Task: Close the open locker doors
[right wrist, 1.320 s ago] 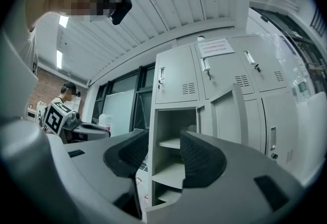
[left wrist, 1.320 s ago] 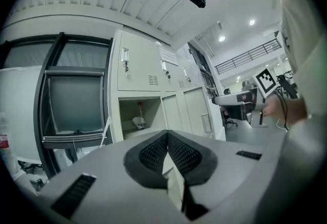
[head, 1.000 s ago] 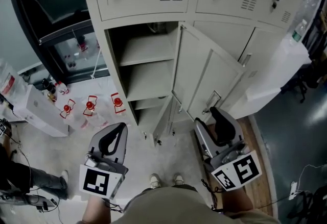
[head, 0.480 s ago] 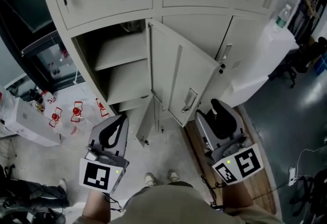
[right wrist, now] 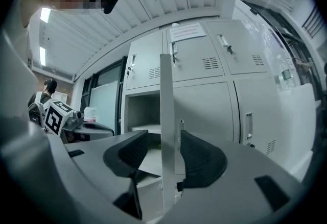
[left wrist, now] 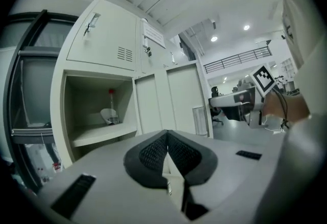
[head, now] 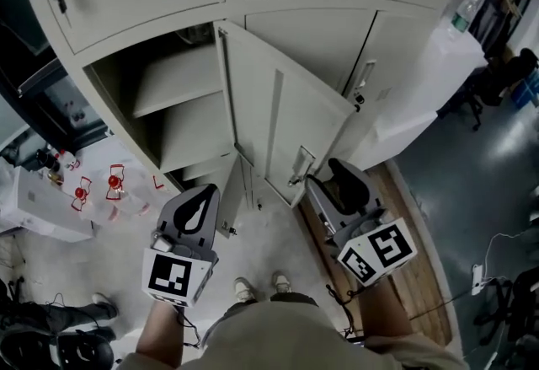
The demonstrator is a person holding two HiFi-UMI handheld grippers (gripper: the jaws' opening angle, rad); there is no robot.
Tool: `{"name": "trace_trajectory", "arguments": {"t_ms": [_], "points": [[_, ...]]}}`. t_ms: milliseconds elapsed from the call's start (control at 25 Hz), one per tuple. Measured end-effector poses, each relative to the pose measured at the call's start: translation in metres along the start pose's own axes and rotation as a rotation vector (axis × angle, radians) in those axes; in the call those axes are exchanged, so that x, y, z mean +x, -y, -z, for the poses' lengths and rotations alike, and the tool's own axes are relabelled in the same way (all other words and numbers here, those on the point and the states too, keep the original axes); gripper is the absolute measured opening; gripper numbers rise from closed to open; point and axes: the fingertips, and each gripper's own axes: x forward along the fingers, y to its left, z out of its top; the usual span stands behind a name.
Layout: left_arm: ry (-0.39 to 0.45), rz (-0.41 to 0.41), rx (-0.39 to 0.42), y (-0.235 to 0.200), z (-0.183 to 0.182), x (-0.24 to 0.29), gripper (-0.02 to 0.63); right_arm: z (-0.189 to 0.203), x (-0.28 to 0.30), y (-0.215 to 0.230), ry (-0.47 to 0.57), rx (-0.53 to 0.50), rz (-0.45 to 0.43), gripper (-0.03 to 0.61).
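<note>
The grey locker bank has one compartment (head: pixel 168 107) open, with bare shelves inside. Its tall door (head: pixel 278 115) swings out toward me, handle (head: pixel 301 164) near its free edge. Below it a narrower door (head: pixel 242 191) also stands ajar. My right gripper (head: pixel 337 170) is open just right of the tall door's free edge. In the right gripper view that edge (right wrist: pixel 167 90) runs upright through the gap of the right gripper (right wrist: pixel 164 139), with neither pad pressing on it. My left gripper (head: pixel 195 206) is shut and empty, low in front of the open compartment. Its pads meet at the left gripper's (left wrist: pixel 167 136) tip.
Red-capped bottles (head: pixel 93 190) and a white box (head: pixel 34 208) sit on the floor at left. A white-draped table (head: pixel 421 99) stands right of the lockers, above a wooden floor strip (head: pixel 404 217). A small red-topped vessel (left wrist: pixel 110 110) rests on a shelf. Someone's legs (head: pixel 50 318) lie at lower left.
Both grippers have moved forward toward the lockers. The right one has come up beside the open door's free edge. The lockers have slid left and nearer in the head view.
</note>
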Motion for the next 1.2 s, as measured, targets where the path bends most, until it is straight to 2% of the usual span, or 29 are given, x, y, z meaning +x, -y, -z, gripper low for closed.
{"name": "trace_trajectory", "arguments": {"t_ms": [240,440,760,1200], "points": [[-0.04,-0.015,-0.041,-0.008,0.022,0.01,0.006,0.024,0.024,0.006,-0.055,0.01,-0.031,0.199],[-0.048,-0.047,-0.056,-0.019,0.03,0.006,0.006,0.028,0.036,-0.004,-0.086,-0.019,-0.079,0.172],[-0.04,-0.115,-0.042,-0.035,0.028,-0.019,0.006,0.02,0.042,-0.049,-0.074,-0.019,-0.19,0.163],[-0.021,-0.287,-0.042,-0.082,0.024,-0.091,0.006,0.017,0.077,-0.136,-0.03,-0.045,-0.384,0.268]]}}
